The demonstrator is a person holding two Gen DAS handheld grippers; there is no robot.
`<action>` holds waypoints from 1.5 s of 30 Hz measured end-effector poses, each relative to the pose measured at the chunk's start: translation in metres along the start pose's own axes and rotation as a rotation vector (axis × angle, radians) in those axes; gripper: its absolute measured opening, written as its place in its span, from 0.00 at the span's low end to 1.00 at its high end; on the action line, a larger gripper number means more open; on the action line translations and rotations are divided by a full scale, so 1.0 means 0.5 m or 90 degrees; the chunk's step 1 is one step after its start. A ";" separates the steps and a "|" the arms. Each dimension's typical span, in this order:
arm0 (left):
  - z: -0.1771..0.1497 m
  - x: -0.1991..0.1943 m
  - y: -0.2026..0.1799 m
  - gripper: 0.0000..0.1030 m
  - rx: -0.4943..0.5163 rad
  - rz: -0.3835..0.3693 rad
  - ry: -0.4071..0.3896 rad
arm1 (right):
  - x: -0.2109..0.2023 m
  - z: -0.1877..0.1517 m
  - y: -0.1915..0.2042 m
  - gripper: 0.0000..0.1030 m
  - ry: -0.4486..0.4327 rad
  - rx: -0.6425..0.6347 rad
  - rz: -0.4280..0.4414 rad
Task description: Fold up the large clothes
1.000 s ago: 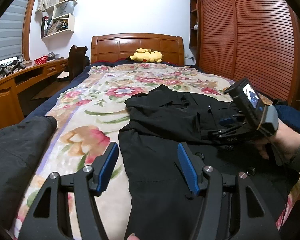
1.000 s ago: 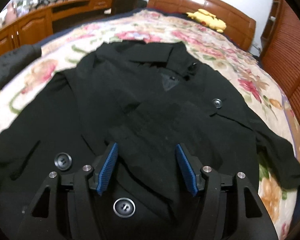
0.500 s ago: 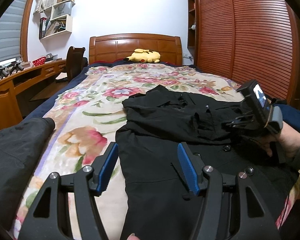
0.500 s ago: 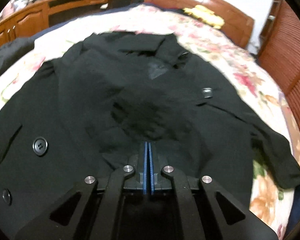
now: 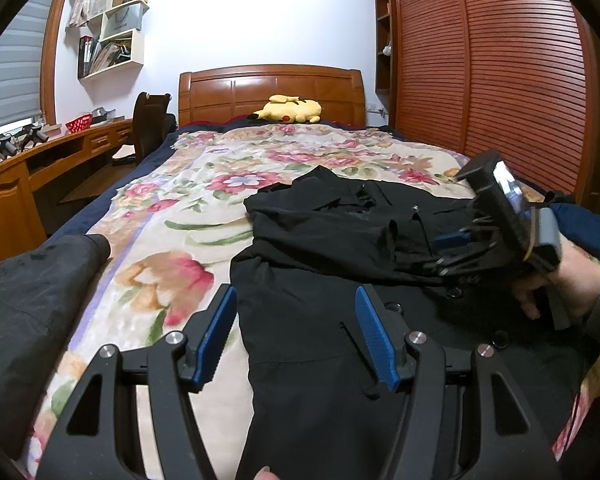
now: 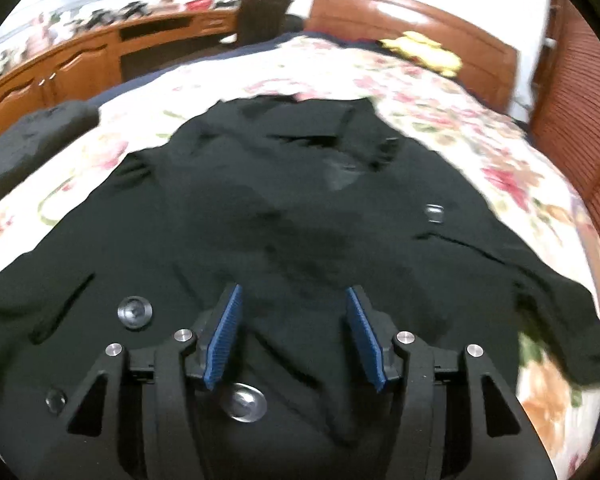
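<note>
A black buttoned cloth coat (image 5: 340, 280) is spread across the floral bedspread (image 5: 204, 208), filling the centre and lower right of the left wrist view. The left gripper (image 5: 296, 332) is held with its blue pads apart, released, over the coat's left edge. In the right wrist view, the right gripper (image 6: 292, 336) is likewise seen spread wide, nothing grasped, above the coat's middle (image 6: 300, 220). A yellow plush toy (image 5: 288, 109) lies by the wooden headboard (image 5: 272, 84).

Wooden-headboard bed (image 5: 272, 88), covered by cream floral-print blanket (image 5: 204, 200). Flat on blanket, directly ahead of and under both tools: black buttoned coat (image 5: 320, 320). Left of left tool: dark padded garment (image 5: 28, 292). Far ahead, against headboard: yellow plush toy (image 5: 288, 110).
</note>
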State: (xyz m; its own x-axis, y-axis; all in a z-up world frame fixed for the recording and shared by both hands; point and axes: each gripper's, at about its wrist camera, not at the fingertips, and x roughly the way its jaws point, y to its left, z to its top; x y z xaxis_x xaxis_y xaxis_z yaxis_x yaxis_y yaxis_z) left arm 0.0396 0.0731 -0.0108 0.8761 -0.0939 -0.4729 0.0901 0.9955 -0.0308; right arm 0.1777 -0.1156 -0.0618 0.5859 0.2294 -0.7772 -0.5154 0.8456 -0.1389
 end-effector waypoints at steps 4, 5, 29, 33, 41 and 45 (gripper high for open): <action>0.000 0.003 0.000 0.59 0.000 0.000 0.004 | 0.055 0.008 0.025 0.53 0.048 -0.012 -0.011; 0.001 0.002 -0.001 0.59 0.001 -0.001 0.004 | 0.063 0.009 0.022 0.53 0.055 -0.007 -0.014; 0.021 0.011 -0.114 0.59 0.032 -0.056 -0.010 | -0.234 -0.162 -0.139 0.13 -0.074 0.168 -0.131; 0.023 0.022 -0.136 0.59 0.040 -0.060 -0.006 | -0.266 -0.197 -0.148 0.27 -0.068 0.175 -0.139; 0.027 0.025 -0.167 0.59 0.050 -0.079 -0.010 | -0.333 -0.246 -0.175 0.49 -0.082 0.195 -0.164; 0.030 0.031 -0.183 0.59 0.053 -0.086 -0.009 | -0.342 -0.262 -0.193 0.52 -0.078 0.206 -0.173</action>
State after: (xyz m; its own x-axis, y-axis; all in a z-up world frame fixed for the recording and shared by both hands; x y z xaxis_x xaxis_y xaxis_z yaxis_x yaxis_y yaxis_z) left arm 0.0521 -0.0199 -0.0021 0.8602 -0.2277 -0.4563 0.2459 0.9691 -0.0199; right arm 0.0452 -0.2995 0.0039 0.7525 0.0172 -0.6583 -0.1218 0.9861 -0.1135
